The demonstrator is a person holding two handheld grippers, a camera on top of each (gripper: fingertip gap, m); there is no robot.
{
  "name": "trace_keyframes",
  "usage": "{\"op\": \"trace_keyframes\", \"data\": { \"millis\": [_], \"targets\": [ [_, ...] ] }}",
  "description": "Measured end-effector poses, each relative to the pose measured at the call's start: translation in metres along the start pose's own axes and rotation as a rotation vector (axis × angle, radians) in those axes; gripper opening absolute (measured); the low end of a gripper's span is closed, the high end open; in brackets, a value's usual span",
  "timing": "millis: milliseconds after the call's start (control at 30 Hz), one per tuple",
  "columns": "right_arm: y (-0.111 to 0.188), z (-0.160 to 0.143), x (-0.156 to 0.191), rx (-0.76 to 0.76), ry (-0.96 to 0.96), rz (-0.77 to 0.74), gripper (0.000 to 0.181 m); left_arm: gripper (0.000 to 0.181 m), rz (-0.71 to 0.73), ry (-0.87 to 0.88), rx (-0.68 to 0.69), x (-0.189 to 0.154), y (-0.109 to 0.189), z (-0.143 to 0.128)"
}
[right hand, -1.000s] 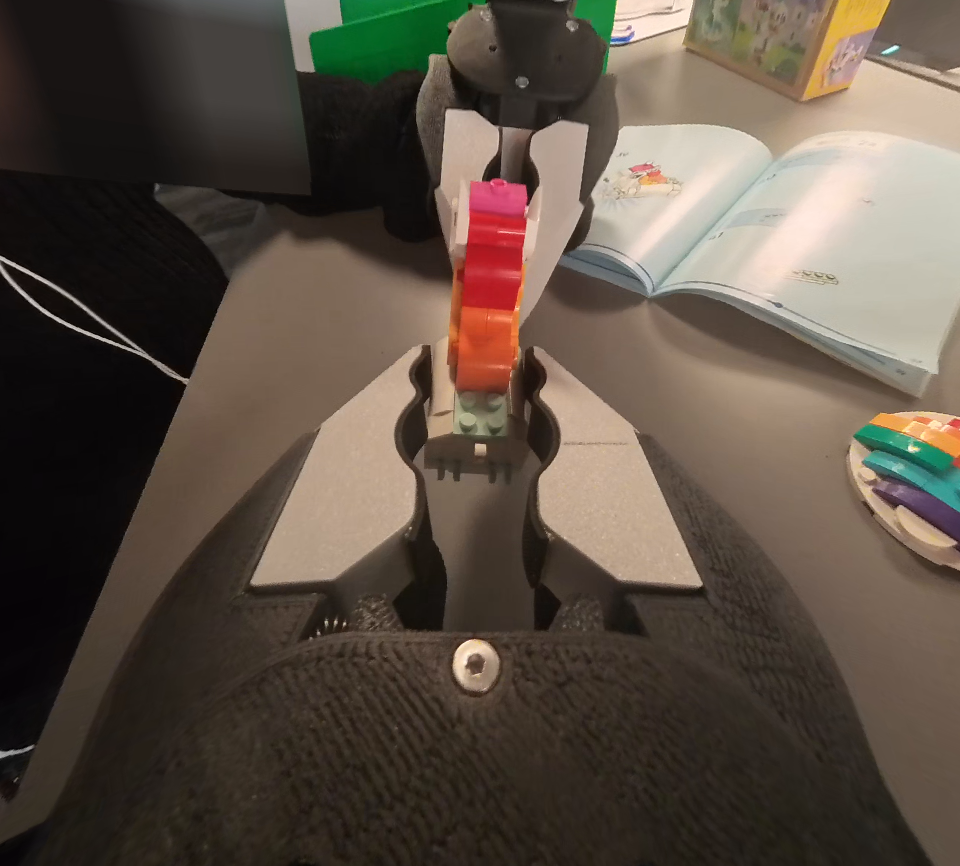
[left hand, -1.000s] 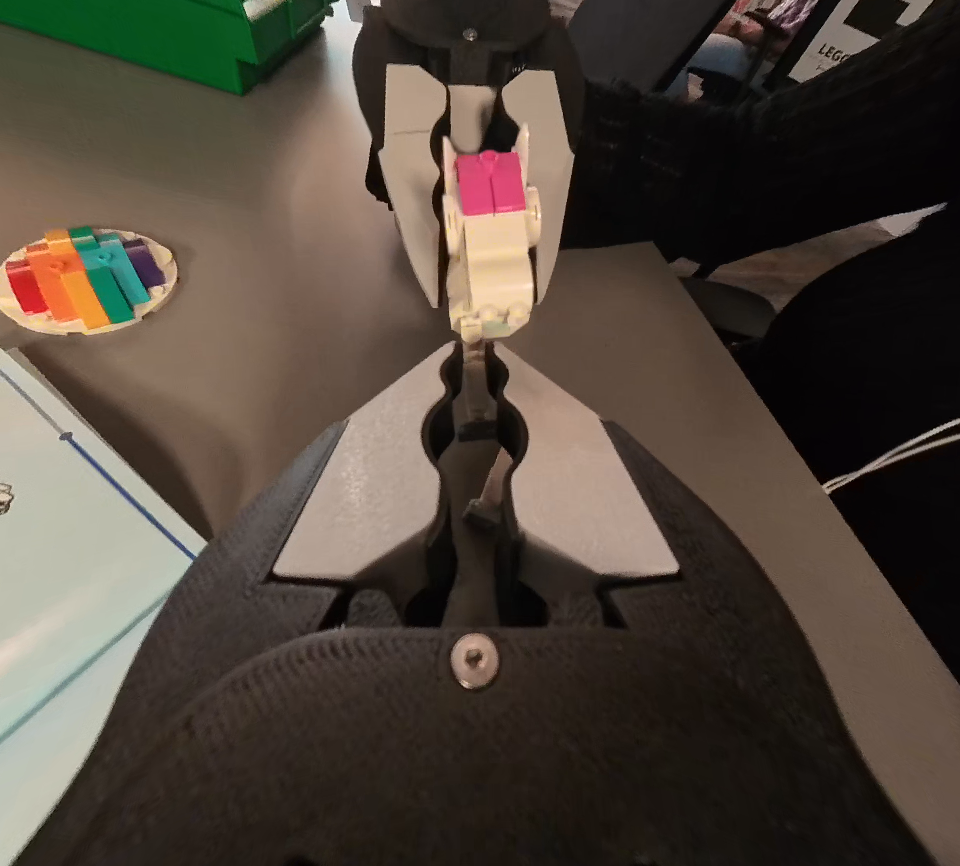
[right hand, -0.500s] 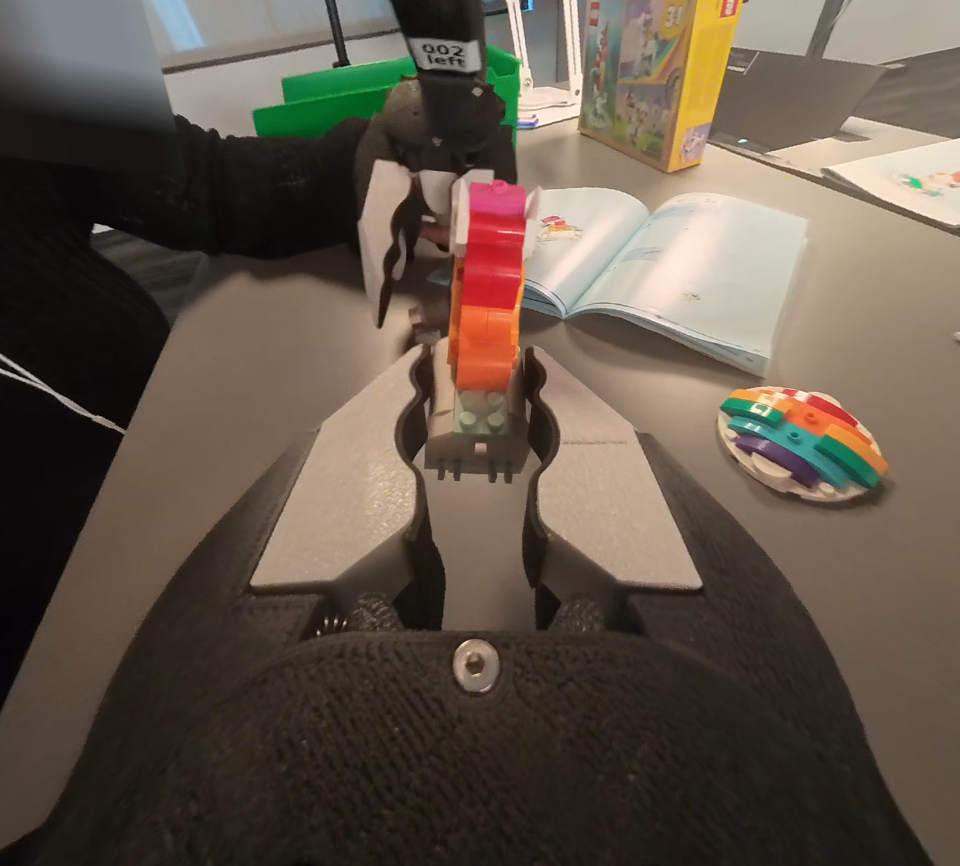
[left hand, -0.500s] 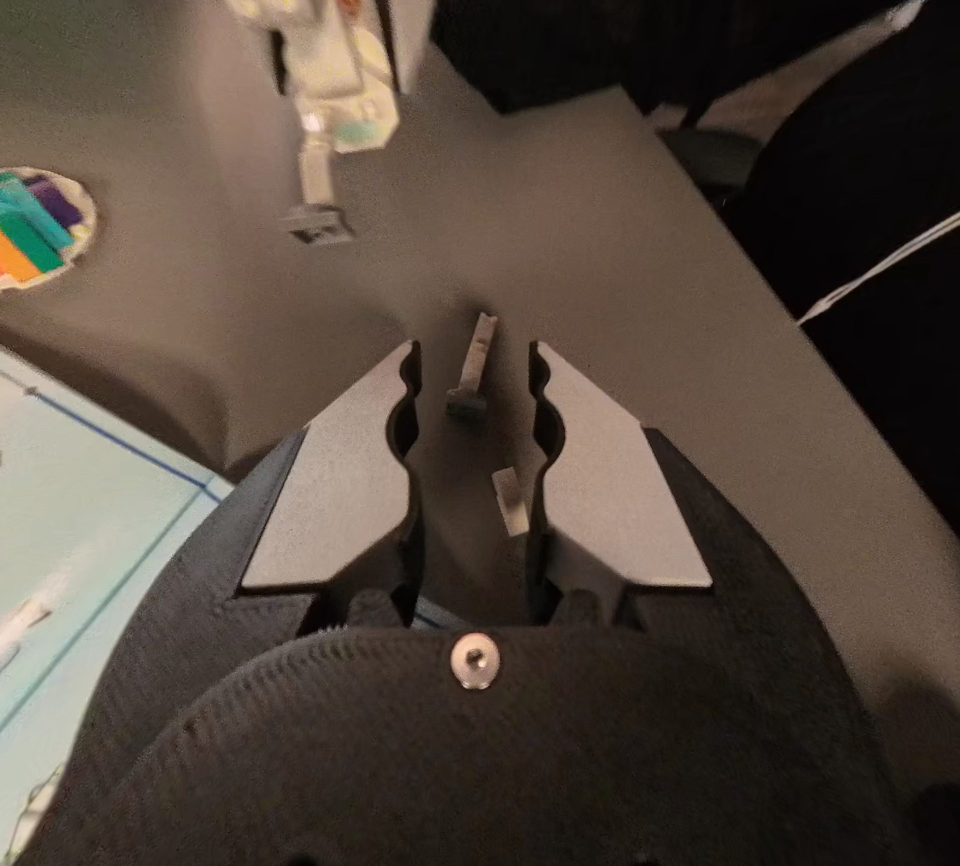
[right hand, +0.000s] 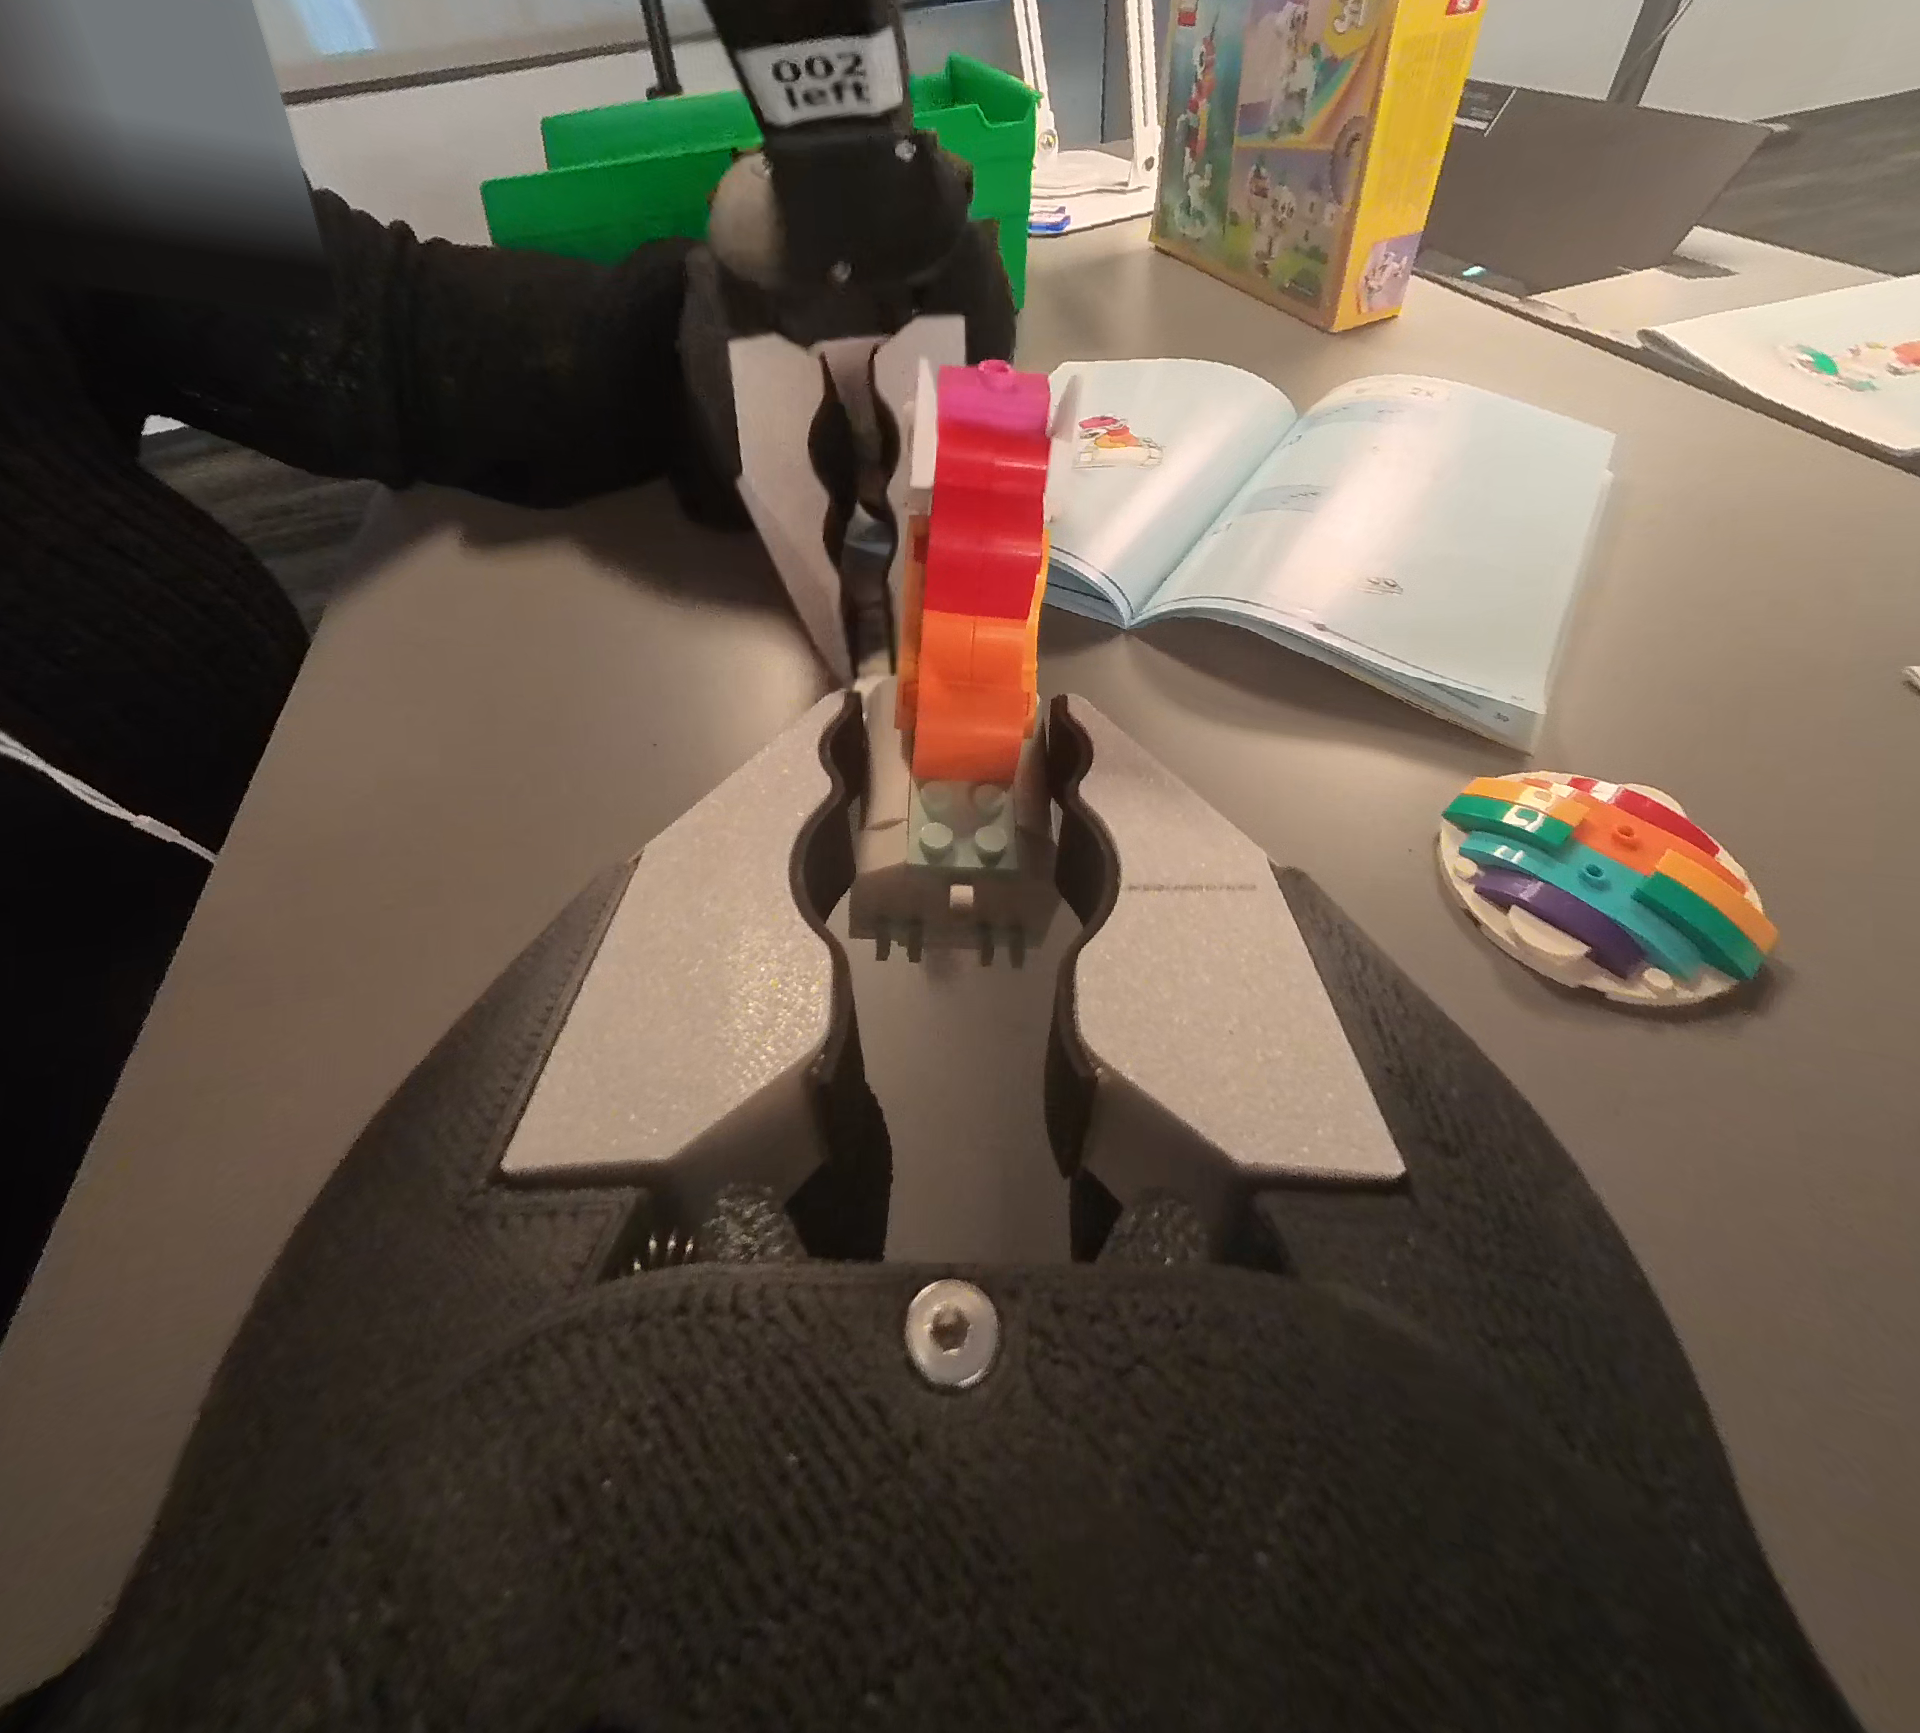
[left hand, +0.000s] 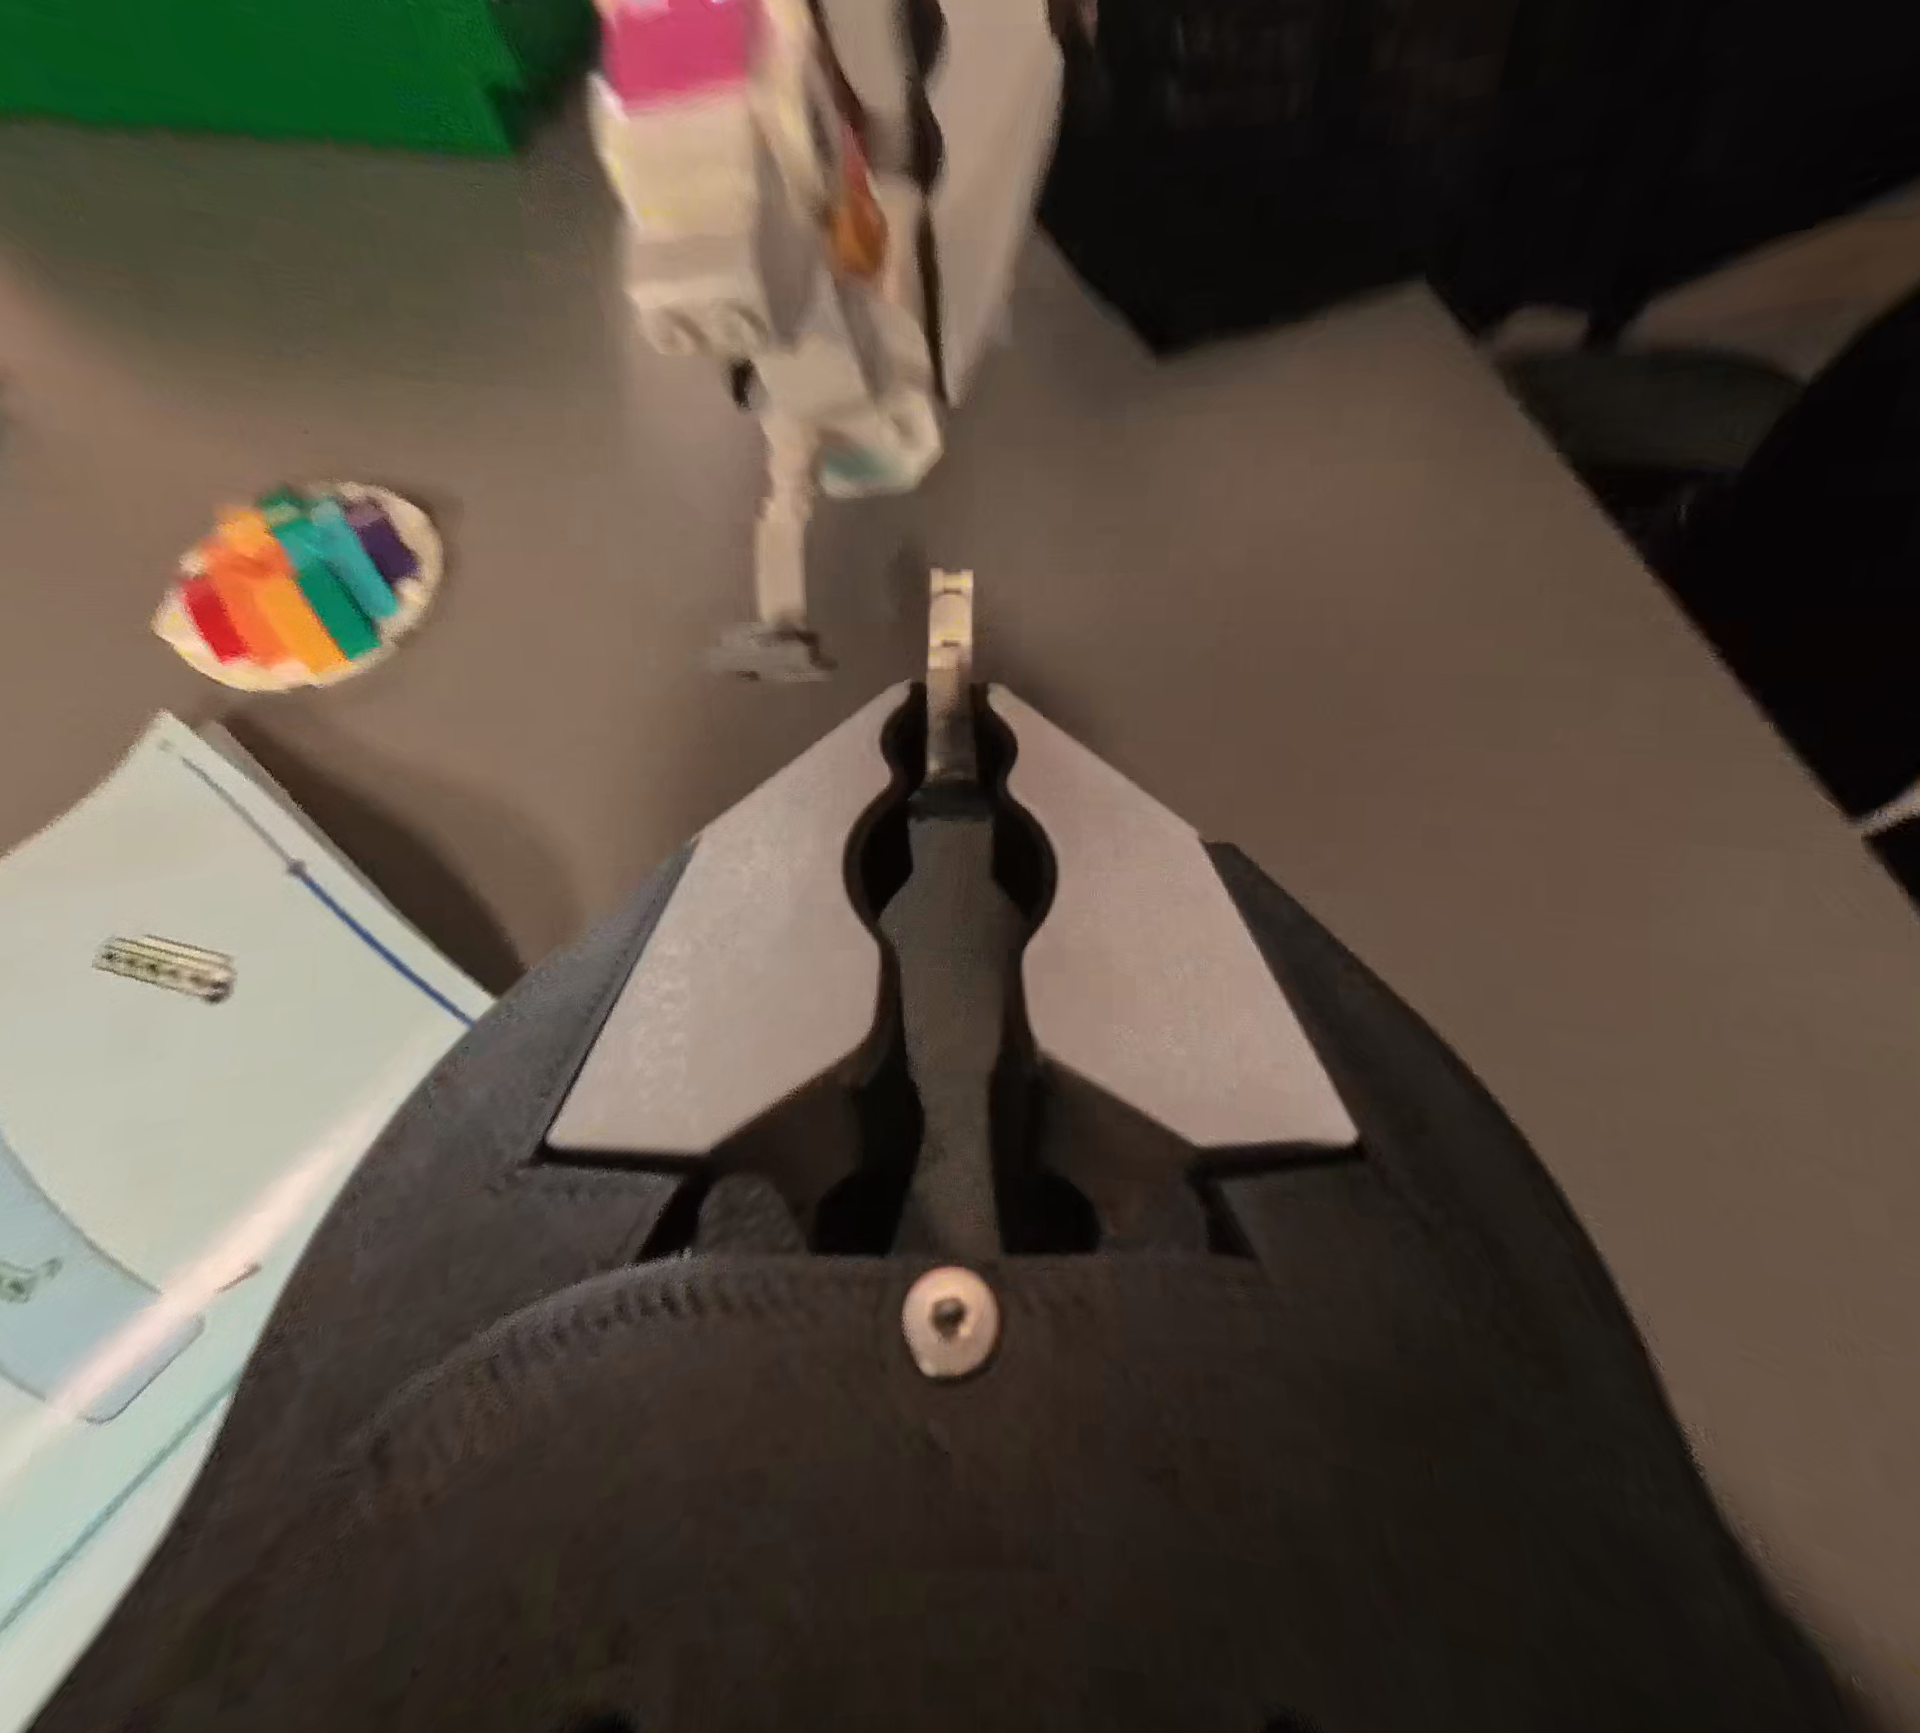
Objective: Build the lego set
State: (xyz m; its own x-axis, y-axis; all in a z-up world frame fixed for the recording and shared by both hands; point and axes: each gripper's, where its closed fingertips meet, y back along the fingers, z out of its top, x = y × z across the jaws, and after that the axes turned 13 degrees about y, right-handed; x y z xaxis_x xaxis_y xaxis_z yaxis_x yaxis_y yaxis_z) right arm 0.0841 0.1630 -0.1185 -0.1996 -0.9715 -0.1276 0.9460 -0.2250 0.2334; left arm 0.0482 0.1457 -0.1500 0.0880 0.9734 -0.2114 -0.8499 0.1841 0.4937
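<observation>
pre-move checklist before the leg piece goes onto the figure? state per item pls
1. Left tongs shut on the small leg piece: ok.
2. Right tongs gripping the brick figure at its base: ok.
3. Figure's other leg attached: ok.
4. Leg piece lined up with its socket: not ok, it sits apart from the figure, below and to the right in the left wrist view.
5. Socket on the figure free: cannot tell, blurred.
6. Rainbow disc and booklet away from the tongs: ok.
</observation>
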Motion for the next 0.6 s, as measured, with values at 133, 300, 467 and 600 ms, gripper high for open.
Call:
{"op": "trace_keyframes", "data": {
  "millis": [133,300,467,600],
  "targets": [
    [0.0,0.001,0.0,-0.003,0.016,-0.011,0.033,0.008,0.047,0.019,-0.109,0.002,0.006,0.02],
    [-0.001,0.0,0.0,0.009,0.04,-0.024,0.033,0.008,0.065,0.047,-0.087,0.003,-0.001,0.018],
    [-0.004,-0.003,0.0,0.043,0.077,-0.04,0.034,0.008,0.09,0.076,-0.091,0.006,-0.002,0.02],
    [-0.005,-0.003,0.0,0.049,0.092,-0.044,0.033,0.008,0.112,0.061,-0.065,0.007,-0.004,0.017]
  ]
}}
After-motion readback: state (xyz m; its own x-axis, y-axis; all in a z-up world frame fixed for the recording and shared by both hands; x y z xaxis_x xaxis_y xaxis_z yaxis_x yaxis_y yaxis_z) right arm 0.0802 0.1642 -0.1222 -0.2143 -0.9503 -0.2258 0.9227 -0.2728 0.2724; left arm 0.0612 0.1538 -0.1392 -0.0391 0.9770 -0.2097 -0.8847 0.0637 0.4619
